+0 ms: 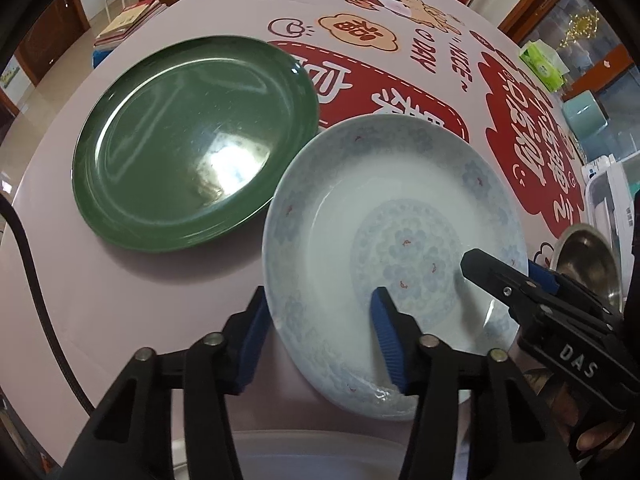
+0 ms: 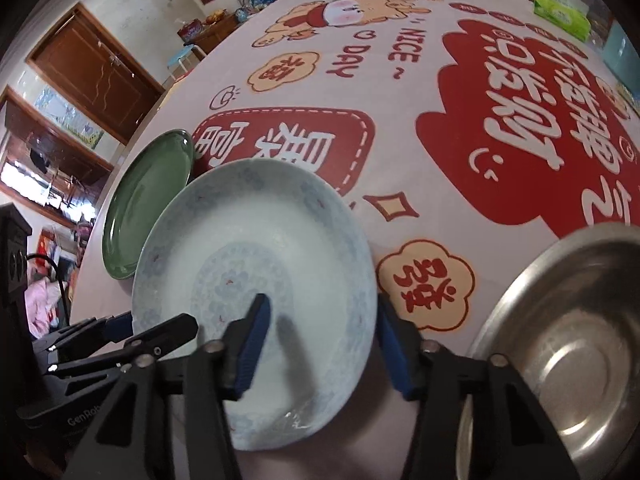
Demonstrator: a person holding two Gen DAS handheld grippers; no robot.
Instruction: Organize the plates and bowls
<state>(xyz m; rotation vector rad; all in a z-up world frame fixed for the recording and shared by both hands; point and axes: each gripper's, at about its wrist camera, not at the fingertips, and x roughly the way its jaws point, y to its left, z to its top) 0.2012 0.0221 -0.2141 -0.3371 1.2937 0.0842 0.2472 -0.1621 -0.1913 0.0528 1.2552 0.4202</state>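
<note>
With both grippers (image 1: 320,336) (image 2: 324,344) straddling the floral plate's (image 1: 360,184) rim, contact unclear, squeeze, then stack it on the green plate (image 1: 192,140).

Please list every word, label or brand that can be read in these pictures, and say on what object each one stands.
"NICE" and "DAY": printed on the tablecloth.
"DAS": on the body of the right tool.
"GenRob", cut off: on the body of the left tool.
Chinese characters on the cloth's red and cream patches: large, not transcribed here.
Print on the green tissue box: too small to read.
</note>
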